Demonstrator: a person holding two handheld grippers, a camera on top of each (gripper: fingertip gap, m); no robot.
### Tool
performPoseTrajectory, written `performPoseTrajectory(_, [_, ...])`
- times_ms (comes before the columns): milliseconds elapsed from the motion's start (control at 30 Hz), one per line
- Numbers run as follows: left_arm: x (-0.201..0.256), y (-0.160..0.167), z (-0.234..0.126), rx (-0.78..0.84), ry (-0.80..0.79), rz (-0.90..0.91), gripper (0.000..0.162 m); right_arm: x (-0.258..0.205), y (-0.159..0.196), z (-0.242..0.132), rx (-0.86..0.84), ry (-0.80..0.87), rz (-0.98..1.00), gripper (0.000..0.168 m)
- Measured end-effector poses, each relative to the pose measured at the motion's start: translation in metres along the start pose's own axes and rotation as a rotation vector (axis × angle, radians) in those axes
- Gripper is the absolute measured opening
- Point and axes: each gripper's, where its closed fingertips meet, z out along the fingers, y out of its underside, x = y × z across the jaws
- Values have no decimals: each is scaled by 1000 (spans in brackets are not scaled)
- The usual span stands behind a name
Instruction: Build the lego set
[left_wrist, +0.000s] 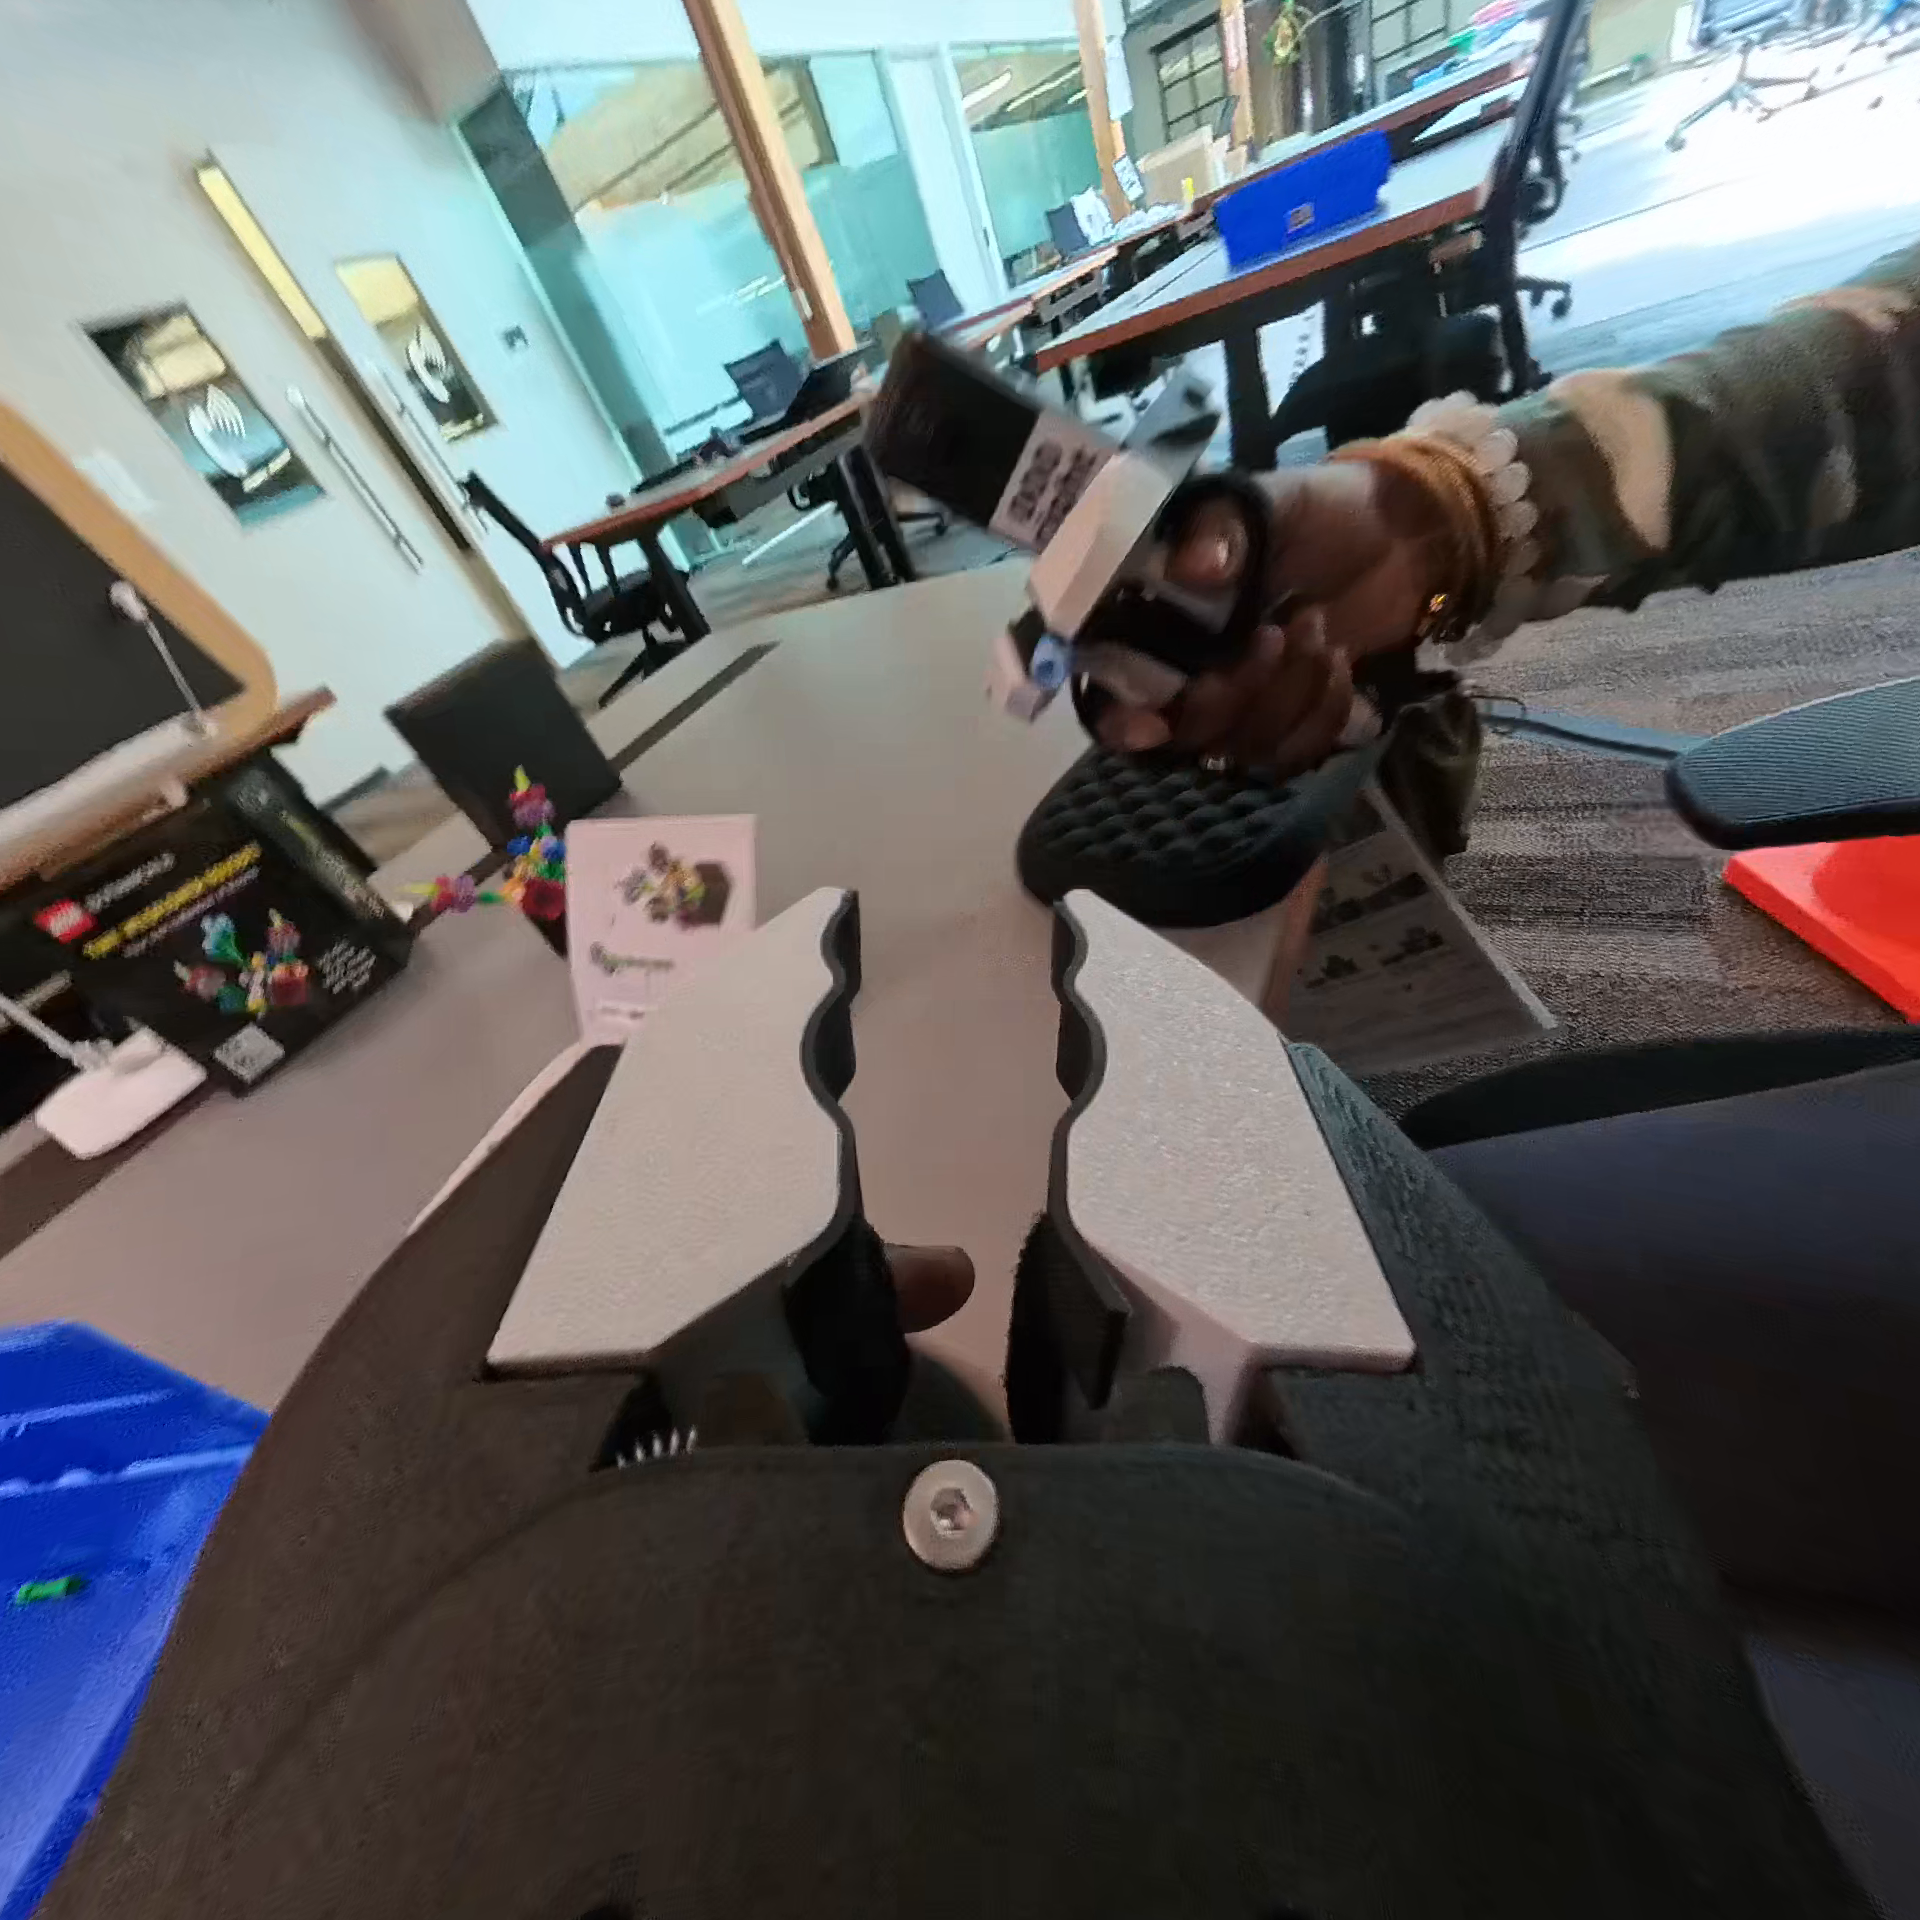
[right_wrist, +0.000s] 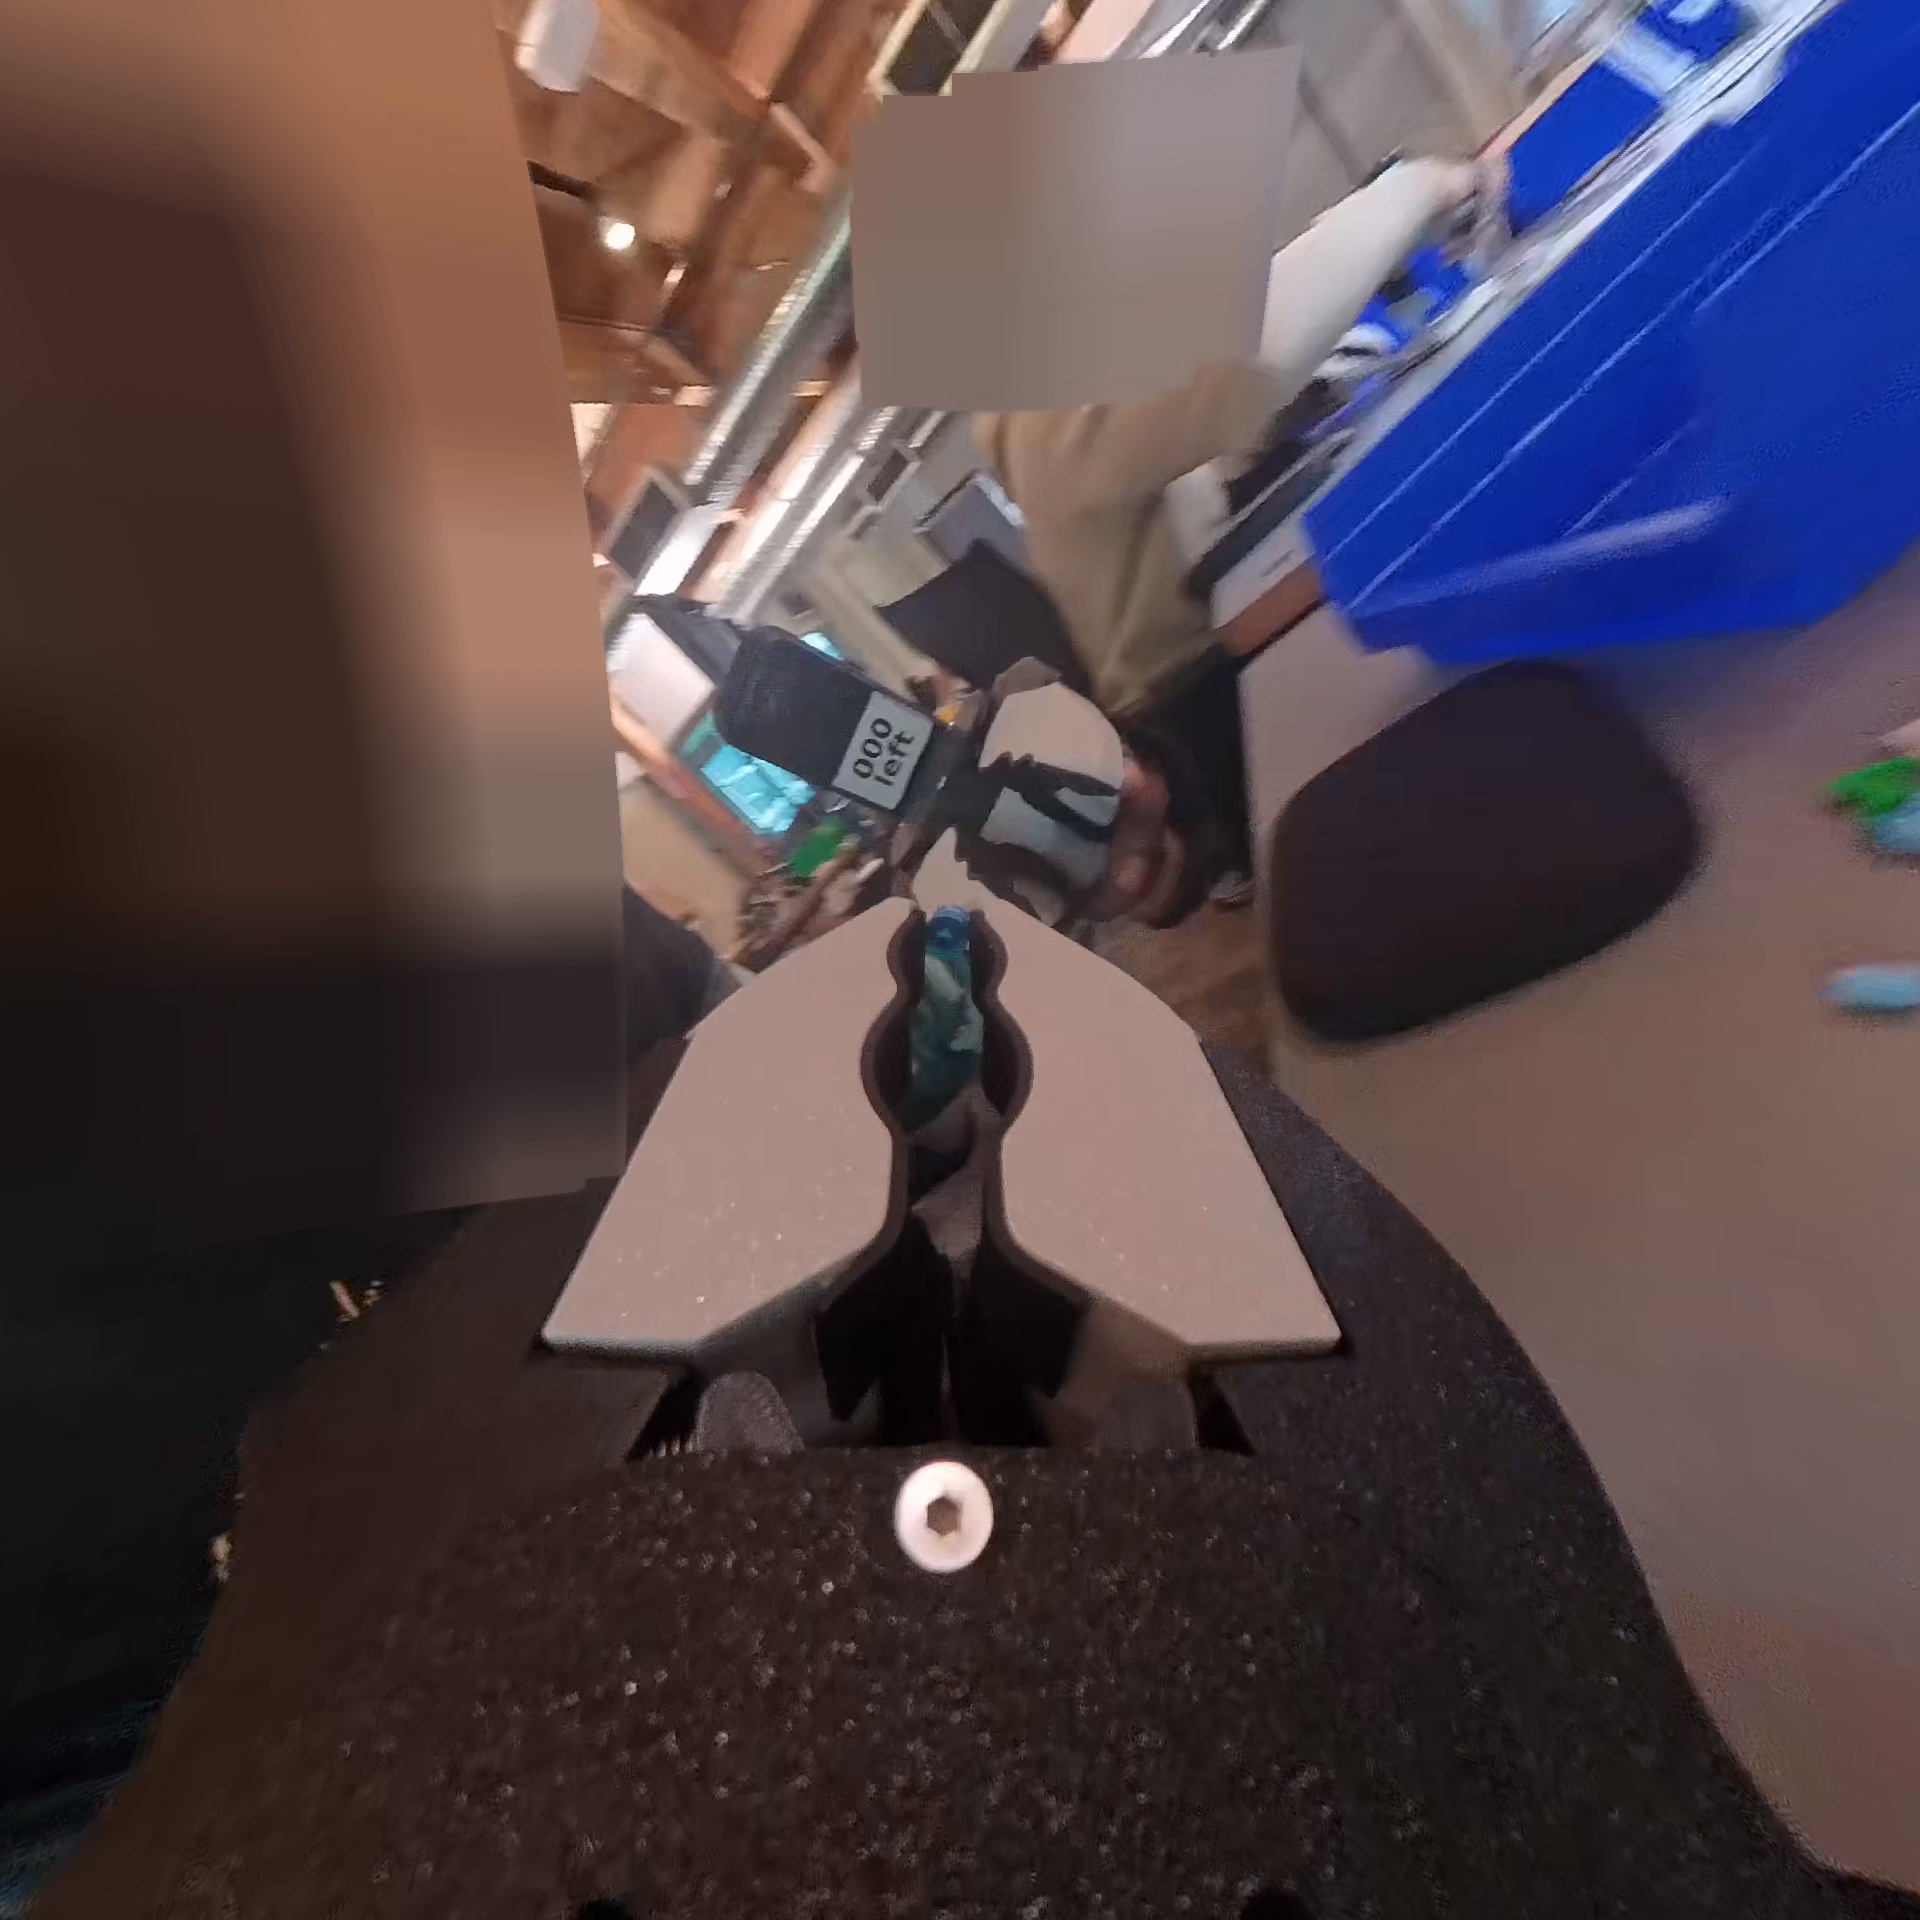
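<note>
My left gripper (left_wrist: 956, 925) is open and empty, its grey fingers (left_wrist: 727, 1122) spread above the grey table (left_wrist: 831, 748). My right gripper (right_wrist: 948, 920) is shut on a small blue and teal Lego piece (right_wrist: 943, 1003), which is pinched between the tips. In the left wrist view the right gripper (left_wrist: 1023, 675) is held in a hand at the upper right, over the table edge, with the blue piece (left_wrist: 1047, 657) at its tips. In the right wrist view the left gripper (right_wrist: 966, 800) shows farther off, open. A built Lego flower bunch (left_wrist: 532, 852) stands at the back left.
A black Lego box (left_wrist: 208, 935) and an instruction booklet (left_wrist: 660, 914) stand on the table at the left. A blue bin (left_wrist: 94, 1507) holding a green piece sits at the near left. A black chair armrest (left_wrist: 1174, 842) is by the table edge. Loose green and blue pieces (right_wrist: 1870, 790) lie on the table.
</note>
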Motion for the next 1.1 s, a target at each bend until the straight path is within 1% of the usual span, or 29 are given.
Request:
performPoseTrajectory(67, [-21, 3, -1, -8, -12, -26, 35, 4, -25, -6, 15, 41, -38, 8])
performPoseTrajectory(133, [-33, -9, -9, 12, -51, -12, 35, -11, -47, -3, 25, 36, -96, 8])
performPoseTrajectory(200, [-32, -27, -21, 43, -97, 1, 35, -36, -58, 3, 5, 25, -196, 8])
performPoseTrajectory(267, [-22, -47, -34, 93, -133, 27, 35, -59, -56, 9, -17, 25, -315, 8])
performPoseTrajectory(333, [-9, -56, -44, 133, -147, 86, 35, -71, -47, 11, -10, 48, -385, 8])
performPoseTrajectory(433, [-3, -42, -43, 89, -126, 98, 35, -70, -30, 10, 52, 64, -394, 8])
performPoseTrajectory(533, [3, -29, -32, 49, -29, 56, 35, -57, -20, 7, 142, 77, -331, 8])
performPoseTrajectory(633, [8, -19, -19, 9, 34, 70, 35, -39, -13, 6, 178, 91, -270, 8])
performPoseTrajectory(733, [6, -6, -1, 20, 55, 53, 35, -13, -10, 4, 145, 149, -224, 8])
performPoseTrajectory(833, [-4, 7, 19, 33, 102, -20, 35, 16, -19, -2, 125, 235, -216, 8])
performPoseTrajectory(900, [-18, 18, 31, 13, 126, -44, 35, 39, -25, -9, 102, 318, -220, 8])
performPoseTrajectory(1000, [-48, 37, 43, -57, 139, -79, 36, 79, -29, -24, -11, 498, -203, 8])
performPoseTrajectory(1100, [-87, 49, 41, -164, 73, -133, 39, 115, -24, -47, -275, 746, -293, 8])
